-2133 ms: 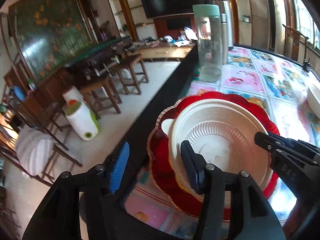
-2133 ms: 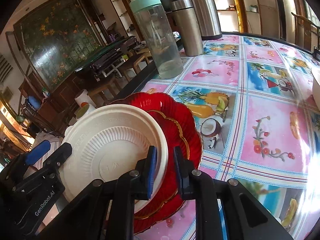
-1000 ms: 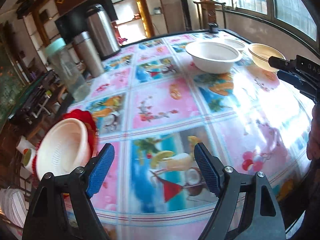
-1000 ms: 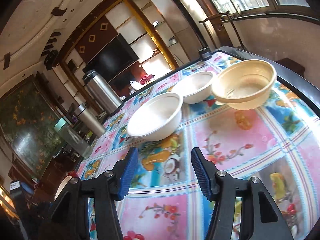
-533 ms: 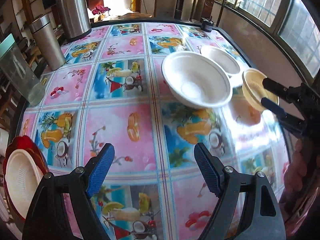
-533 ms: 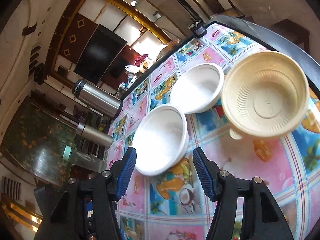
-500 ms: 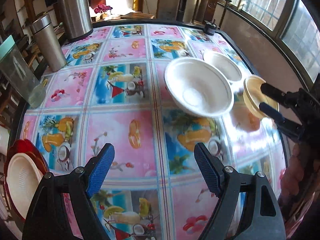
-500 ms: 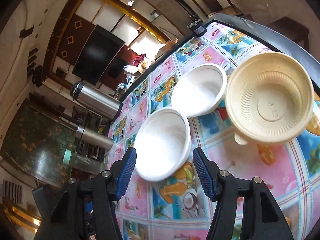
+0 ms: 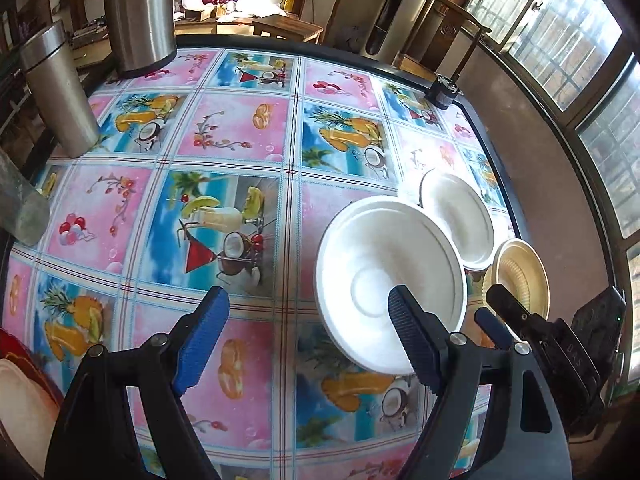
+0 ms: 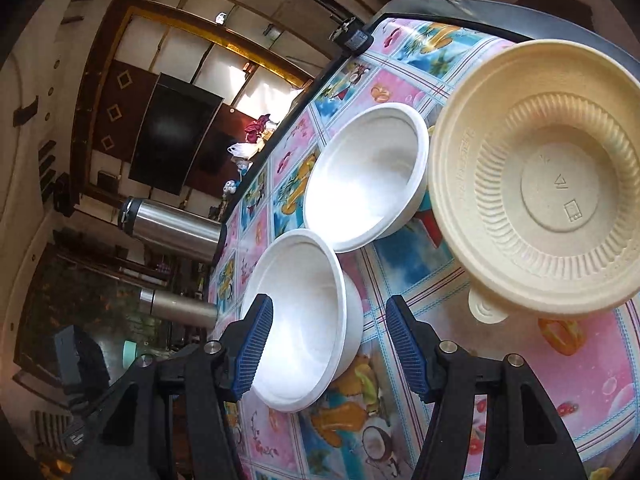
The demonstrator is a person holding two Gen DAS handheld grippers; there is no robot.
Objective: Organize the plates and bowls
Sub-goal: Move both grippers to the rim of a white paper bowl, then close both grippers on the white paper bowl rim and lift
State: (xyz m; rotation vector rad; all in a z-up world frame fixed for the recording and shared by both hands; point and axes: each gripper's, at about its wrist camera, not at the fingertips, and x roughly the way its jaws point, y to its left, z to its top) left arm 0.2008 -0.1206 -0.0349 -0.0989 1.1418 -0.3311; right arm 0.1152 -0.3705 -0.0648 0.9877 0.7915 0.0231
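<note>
While both grippers hang over the tablecloth [image 9: 240, 128], neither one has anything in it. The left gripper [image 9: 308, 332] has its jaws spread wide and empty, and the right gripper [image 10: 328, 340] is splayed open too, with the rim of the nearest white bowl [image 10: 304, 320] sitting in the gap between its fingers. Can't tell if either pad is actually touching that rim.

Closest in, at the near left edge of the left wrist view, you can just catch the red plate [image 9: 12, 350] with a pale plate [image 9: 20, 404] lying on it. So the plates look stacked already, I'd say that half is done.

Further out on the right are the three bowls, still separate. The big white bowl [image 9: 388, 280] is nearest, the second white bowl [image 9: 460, 220] sits just behind it with rims looking like they touch or overlap, and the beige ribbed bowl [image 10: 544, 184] is just beside those two, near the table's right edge.

At the far left stand a steel tumbler [image 9: 60, 92] and a big steel flask [image 9: 138, 12], well apart from the bowls.

My guess: nesting the bowls is what's left, probably starting with that near white one, none of it begun yet.
</note>
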